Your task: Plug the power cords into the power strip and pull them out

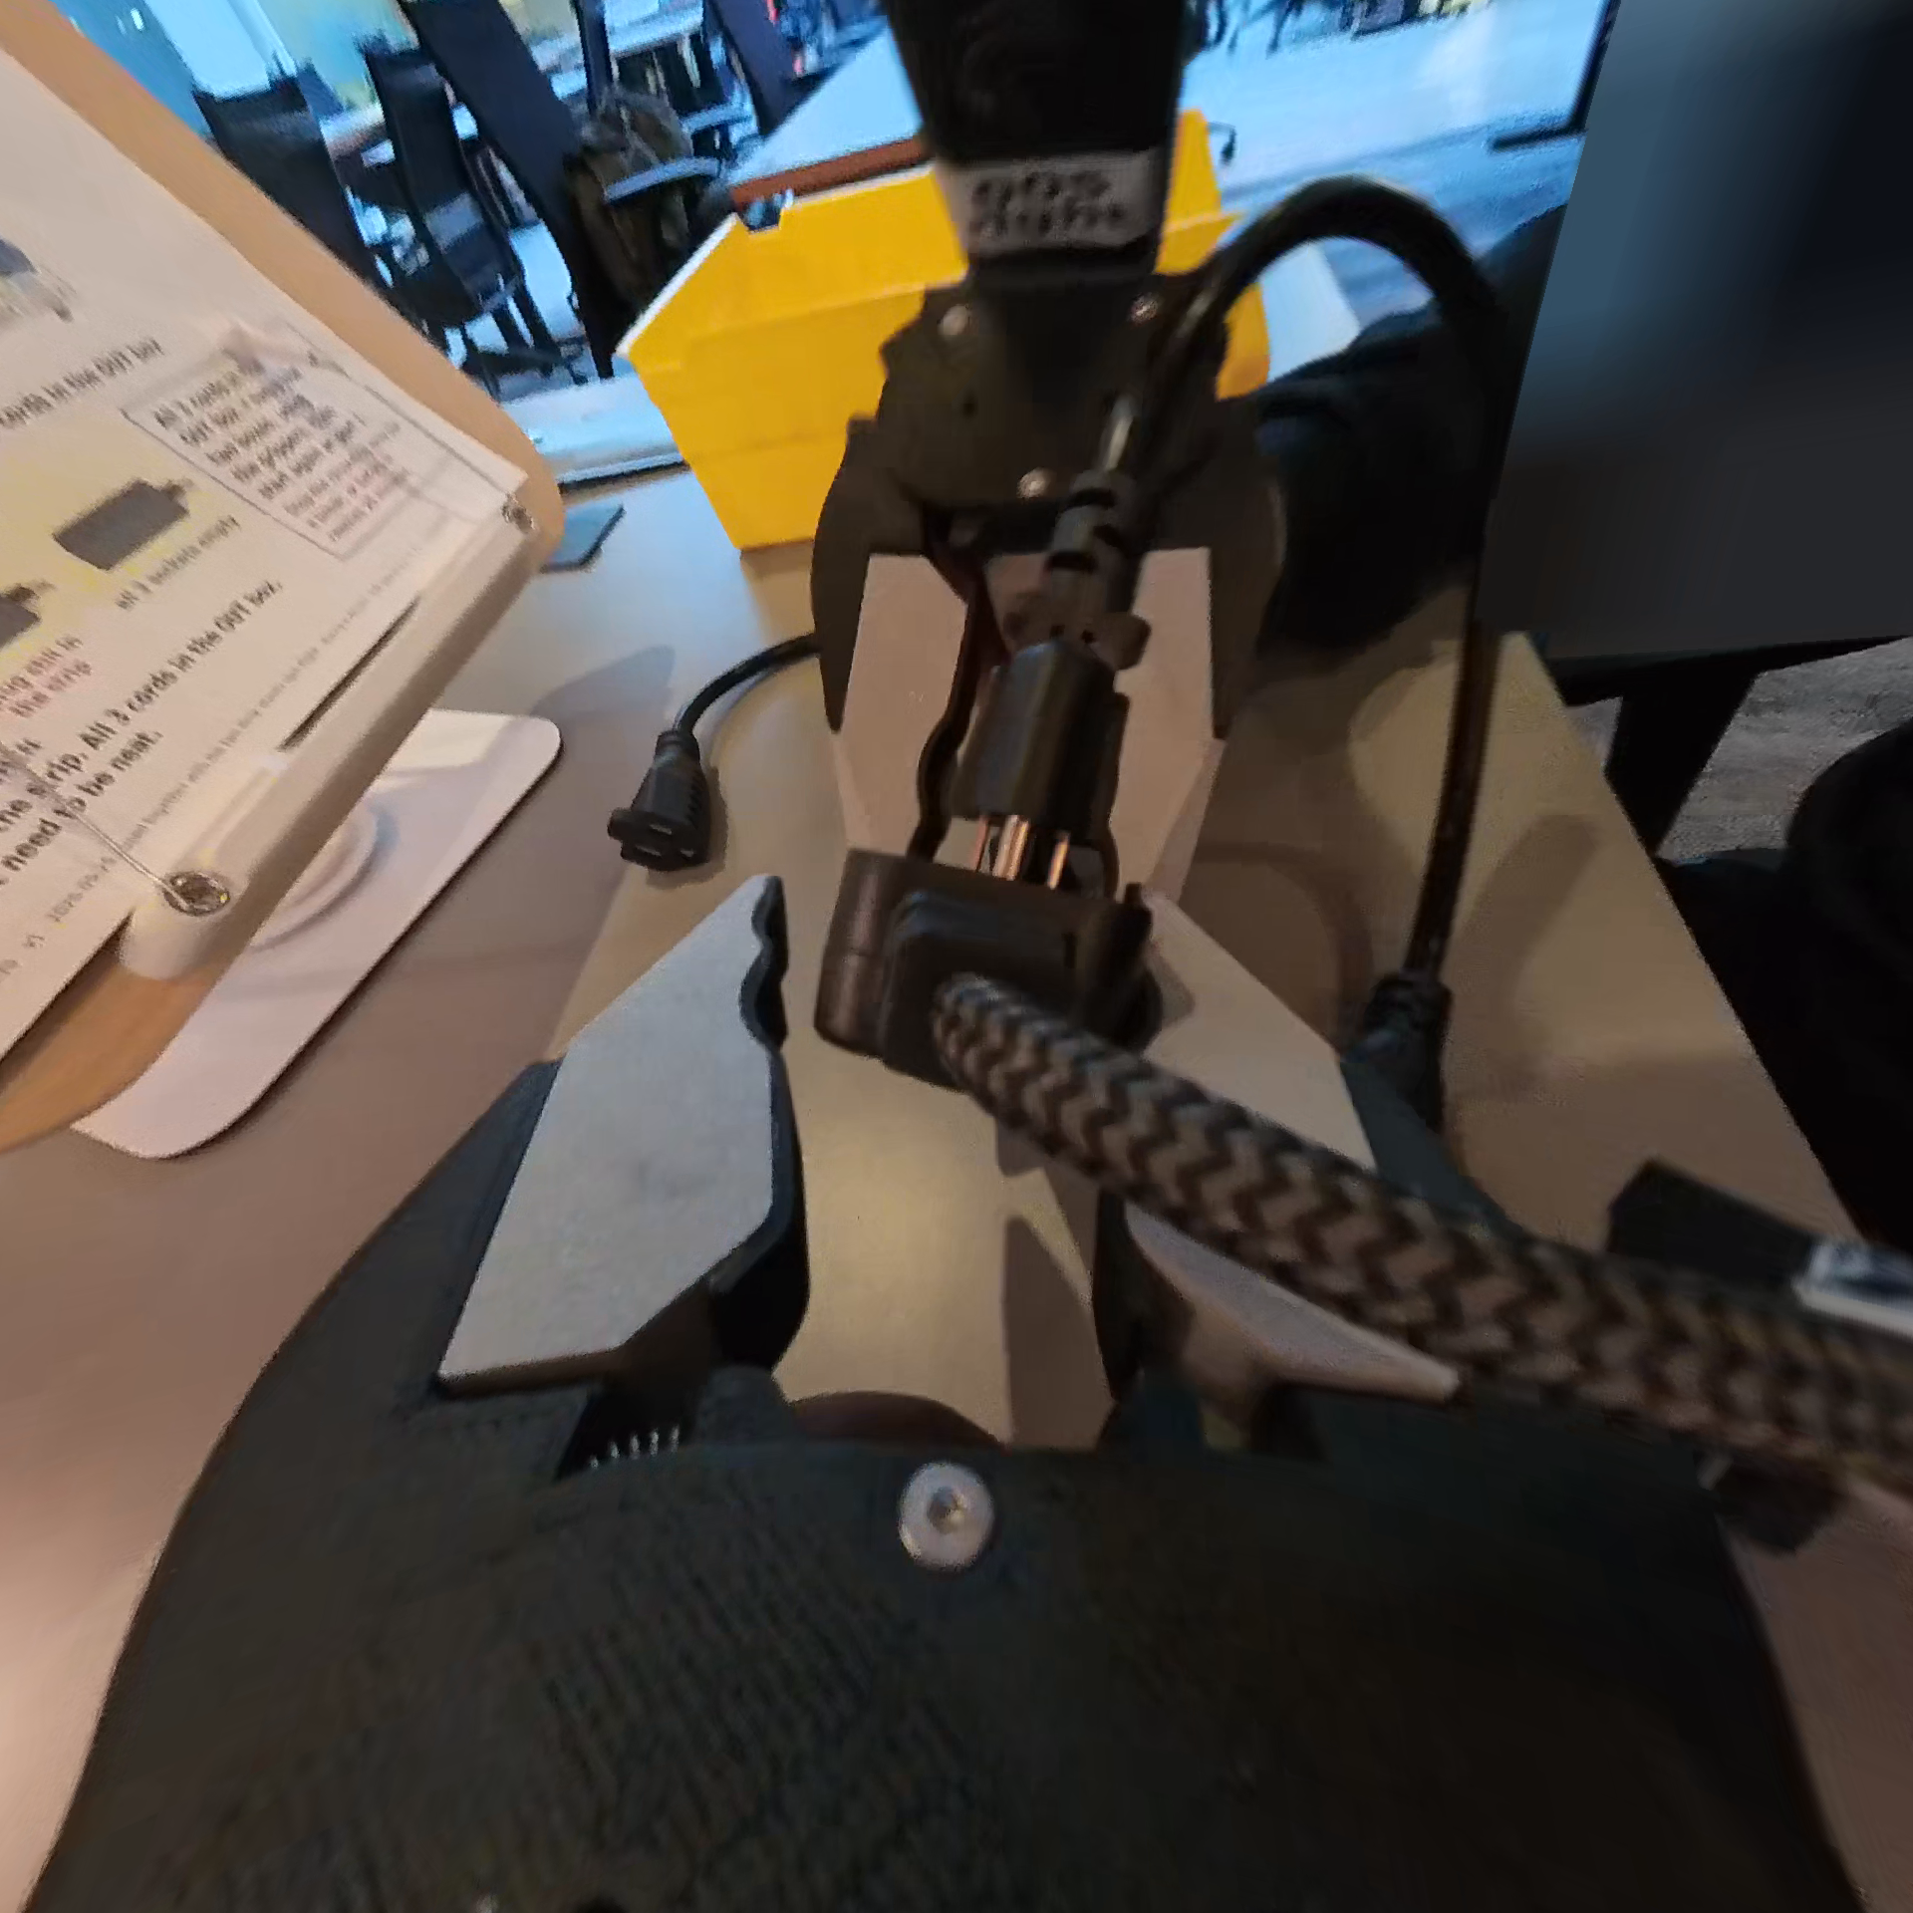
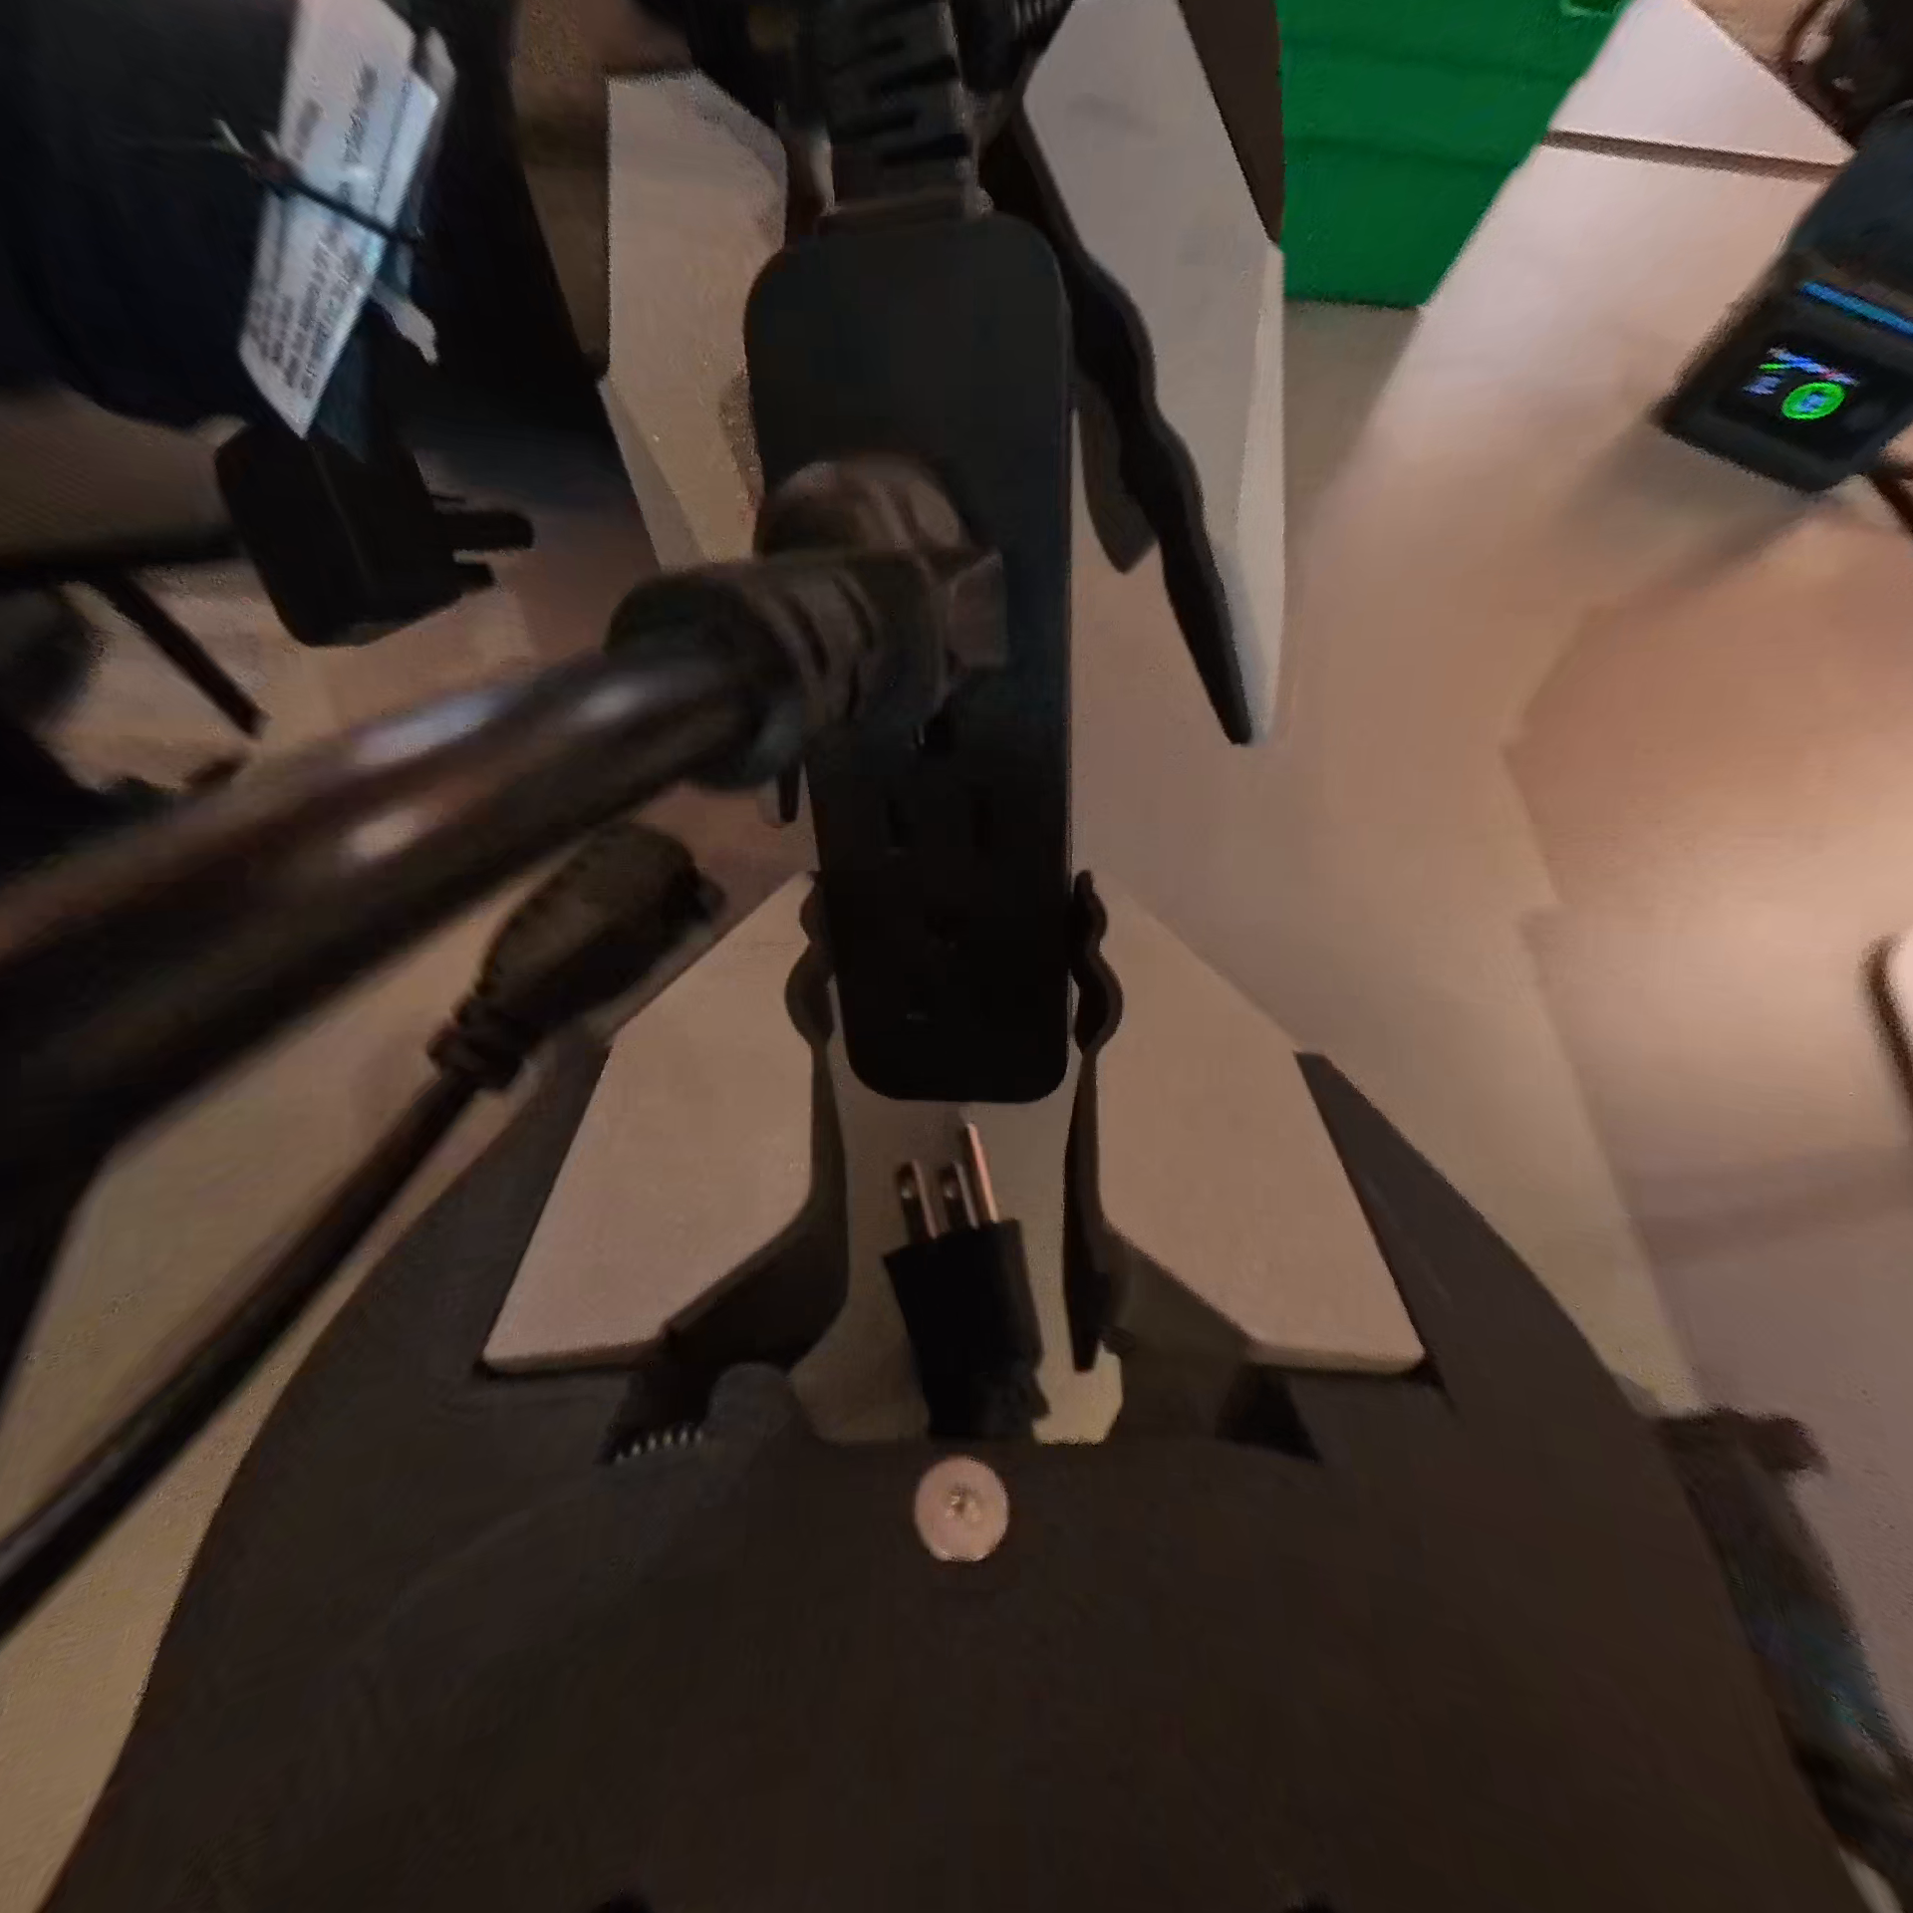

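The black power strip (image 2: 932,362) hangs in the air between my two grippers. My right gripper (image 2: 952,963) is shut on its near end, with both pads against its sides. A loose black plug (image 2: 963,1284) sits deep between the right fingers, prongs pointing at the strip; it also shows in the left wrist view (image 1: 1035,714). My left gripper (image 1: 952,921) is open around the strip's other end (image 1: 932,963), where the braided cord (image 1: 1346,1190) leaves it. Its left pad (image 1: 766,963) stands clear of the strip. A thick black cord's plug (image 2: 870,600) sits in a strip socket.
A cord's socket end (image 1: 663,807) lies on the table (image 1: 259,1294). An instruction sheet on a stand (image 1: 207,518) is at the left, a yellow bin (image 1: 828,342) behind. A green bin (image 2: 1377,155) and a small device with a screen (image 2: 1801,393) are in the right wrist view. Some 4 cm of space lies between my two pairs of fingers.
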`<state>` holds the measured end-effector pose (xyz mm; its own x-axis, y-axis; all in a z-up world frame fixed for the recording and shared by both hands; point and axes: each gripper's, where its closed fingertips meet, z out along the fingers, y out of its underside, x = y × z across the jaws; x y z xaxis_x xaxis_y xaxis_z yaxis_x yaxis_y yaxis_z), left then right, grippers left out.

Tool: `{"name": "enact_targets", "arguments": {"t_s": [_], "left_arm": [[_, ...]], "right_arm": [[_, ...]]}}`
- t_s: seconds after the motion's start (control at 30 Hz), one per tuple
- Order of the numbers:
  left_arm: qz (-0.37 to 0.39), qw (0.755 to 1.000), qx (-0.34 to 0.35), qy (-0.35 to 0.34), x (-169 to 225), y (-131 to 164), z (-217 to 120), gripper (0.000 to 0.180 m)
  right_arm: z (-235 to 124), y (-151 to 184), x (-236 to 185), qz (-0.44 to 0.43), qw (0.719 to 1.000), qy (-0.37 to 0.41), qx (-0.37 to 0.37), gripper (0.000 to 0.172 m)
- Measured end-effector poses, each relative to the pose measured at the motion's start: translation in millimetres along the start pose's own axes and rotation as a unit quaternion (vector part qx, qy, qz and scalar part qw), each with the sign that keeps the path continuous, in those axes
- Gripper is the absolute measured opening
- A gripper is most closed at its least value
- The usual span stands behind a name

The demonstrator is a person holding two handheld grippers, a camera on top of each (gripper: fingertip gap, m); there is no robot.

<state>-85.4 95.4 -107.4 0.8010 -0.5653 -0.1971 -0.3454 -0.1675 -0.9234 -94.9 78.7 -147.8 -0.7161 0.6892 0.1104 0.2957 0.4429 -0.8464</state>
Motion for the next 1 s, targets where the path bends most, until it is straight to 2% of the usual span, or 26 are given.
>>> {"name": "enact_targets", "arguments": {"t_s": [0.17,0.5,0.53,0.6,0.73,0.83,1.0], "left_arm": [[0.001,0.995,0.088,0.037,13,-27,-15,0.056],[-0.06,0.993,0.093,0.043,5,-25,-16,0.066],[-0.068,0.992,0.097,0.041,4,-27,-14,0.063],[-0.085,0.989,0.11,0.052,8,-33,-11,0.046],[-0.072,0.994,0.08,0.036,5,-29,-7,0.045],[-0.092,0.993,0.067,0.032,4,-27,-3,0.046],[-0.141,0.986,0.085,0.019,-3,-37,-4,0.045]], "right_arm": [[-4,-18,-16,0.072,0.991,-0.093,0.07,0.042],[-26,-37,-16,0.109,0.975,-0.122,0.148,0.041],[-26,-37,-15,0.108,0.977,-0.116,0.145,0.041],[-23,-35,-10,0.103,0.981,-0.092,0.133,0.042],[-20,-29,-6,0.071,0.991,-0.052,0.105,0.042],[-18,-22,-7,0.08,0.99,-0.072,0.086,0.042],[-15,-11,-7,0.114,0.986,-0.1,0.073,0.04]]}}
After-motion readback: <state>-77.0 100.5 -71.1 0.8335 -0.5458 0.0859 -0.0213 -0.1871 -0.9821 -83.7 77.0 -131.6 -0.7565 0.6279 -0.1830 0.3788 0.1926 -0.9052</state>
